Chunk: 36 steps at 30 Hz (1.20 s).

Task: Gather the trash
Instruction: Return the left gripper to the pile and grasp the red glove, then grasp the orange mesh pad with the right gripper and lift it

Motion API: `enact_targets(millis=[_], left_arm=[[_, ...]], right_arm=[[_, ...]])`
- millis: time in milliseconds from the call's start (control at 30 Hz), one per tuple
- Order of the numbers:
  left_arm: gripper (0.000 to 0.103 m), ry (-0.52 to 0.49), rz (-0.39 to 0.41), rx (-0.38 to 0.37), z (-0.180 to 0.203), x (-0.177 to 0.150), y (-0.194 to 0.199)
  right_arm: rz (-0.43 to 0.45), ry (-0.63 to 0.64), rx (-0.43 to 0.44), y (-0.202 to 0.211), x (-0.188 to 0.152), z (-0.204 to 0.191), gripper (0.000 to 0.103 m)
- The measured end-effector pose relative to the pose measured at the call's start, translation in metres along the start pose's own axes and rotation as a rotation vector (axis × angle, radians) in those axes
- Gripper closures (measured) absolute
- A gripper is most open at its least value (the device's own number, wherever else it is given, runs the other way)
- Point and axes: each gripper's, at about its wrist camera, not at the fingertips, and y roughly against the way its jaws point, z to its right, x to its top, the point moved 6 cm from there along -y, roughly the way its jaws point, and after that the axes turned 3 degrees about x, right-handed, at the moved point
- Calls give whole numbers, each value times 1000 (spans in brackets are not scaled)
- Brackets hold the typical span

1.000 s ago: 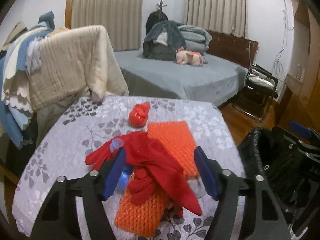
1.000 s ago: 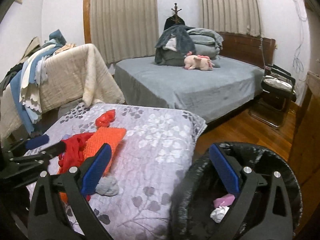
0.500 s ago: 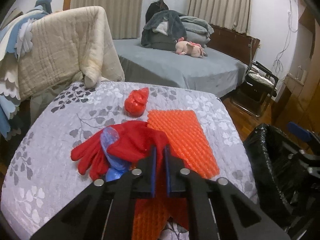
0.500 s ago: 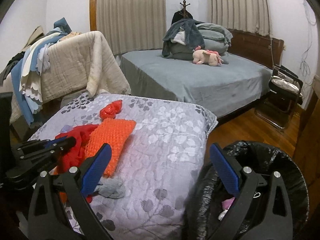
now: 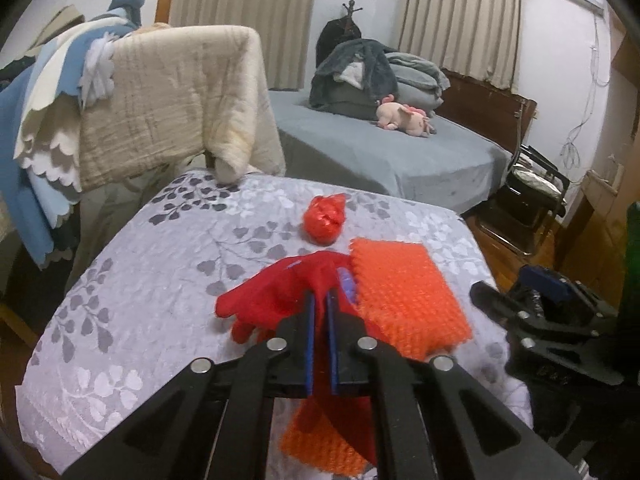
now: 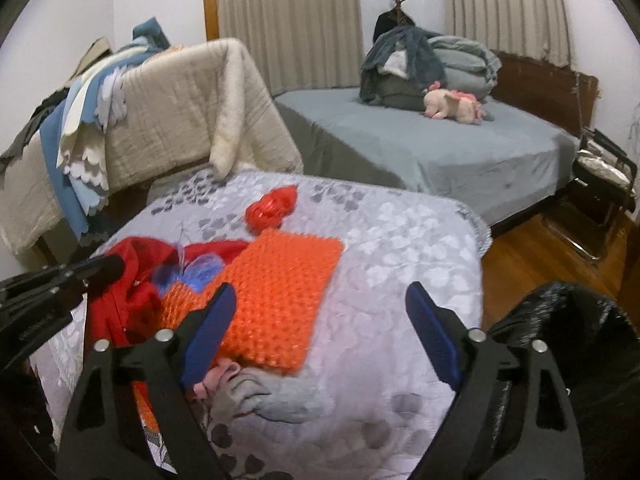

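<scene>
The left claw (image 5: 319, 312) is clamped on a fold of the red glove (image 5: 276, 300), which lies limp on the quilted tabletop (image 5: 160, 248) beside the orange mat (image 5: 404, 300); soft and light, it should lift by that pinch but will dangle. The right claw (image 6: 316, 320), nothing between its pads, is closing above a grey rag (image 6: 256, 396)

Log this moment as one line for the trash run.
left hand-held gripper: shut on red glove | right hand-held gripper: closing, nothing between fingers, above orange mat | black trash bag: beside table
</scene>
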Motion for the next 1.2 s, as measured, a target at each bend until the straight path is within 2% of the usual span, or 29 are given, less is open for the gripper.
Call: enact_targets(millis=[300,400,433,467,533,733,767,933,1033,1100,1133,1200], left_arm=[[97,5,-8,-8,-6,-4,-6],[97,3,-7,-13,-5,-4,-7],[97,3,-7,-14,-5,-4,-7],[97,4,-7,-16,-5,-4,-7],[97,4,-4,-20,-3,-3,-6],[97,-5,18,-34,7,5,3],[97,-6,22,-36,8,6,4],[97,-23,39,-49,19,11,11],[97,-25,33,-48,22,8,10],[97,-22,23,-46,21,4,7],[97,-20,18,-46,20,3,5],[97,-18,10,-46,19,1,0]], right_arm=[[-109,4,67,-30,-21,-18,59],[-124,11,91,-30,-23,-21,77],[-123,17,92,-29,-23,-23,88],[-122,22,90,-28,-22,-23,93],[-113,18,94,-25,-20,-22,96],[-59,12,101,-6,-2,-15,99],[-52,12,101,-3,0,-15,102],[-39,31,94,5,5,-12,102],[-76,22,89,-1,-3,-9,96],[-86,13,83,-5,-9,-8,81],[-93,9,77,-8,-12,-7,70],[-110,3,75,-15,-16,-7,64]])
